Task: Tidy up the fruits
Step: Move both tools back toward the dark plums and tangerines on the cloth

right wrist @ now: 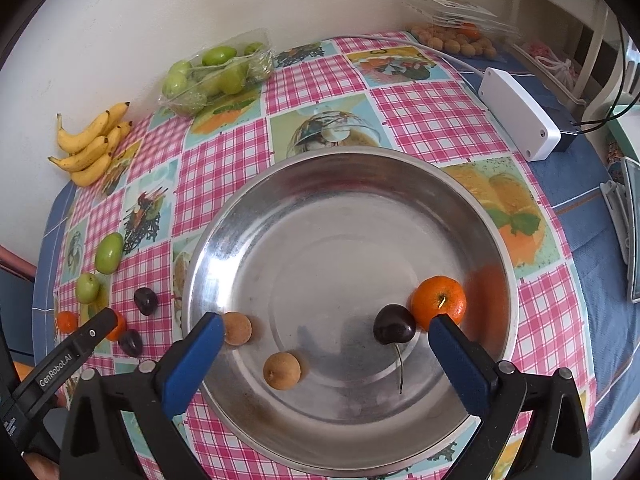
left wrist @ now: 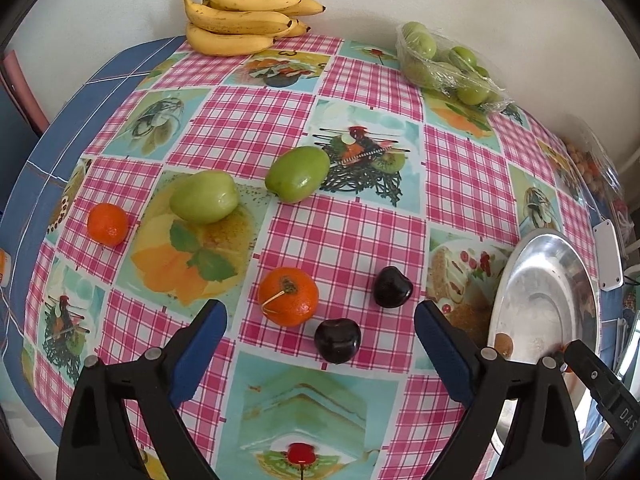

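My left gripper (left wrist: 321, 314) stands open above the checked tablecloth. A tangerine (left wrist: 288, 296) and two dark cherries (left wrist: 393, 287) (left wrist: 337, 340) lie on the cloth between and just beyond its blue fingers, untouched. Farther off lie two green fruits (left wrist: 204, 196) (left wrist: 298, 174) and a smaller tangerine (left wrist: 107, 224). My right gripper (right wrist: 325, 325) hangs open over the steel dish (right wrist: 340, 232), holding nothing. In the dish rest a tangerine (right wrist: 439, 302), a stemmed cherry (right wrist: 394, 324) and two brown longans (right wrist: 238, 328) (right wrist: 281, 371).
Bananas (left wrist: 244, 12) and a wrapped tray of green fruits (left wrist: 448, 64) sit by the back wall. A white box (right wrist: 520, 114) with a cable and a bag of longans (right wrist: 460, 40) lie behind and to the right of the dish. The table's left edge drops off near the small tangerine.
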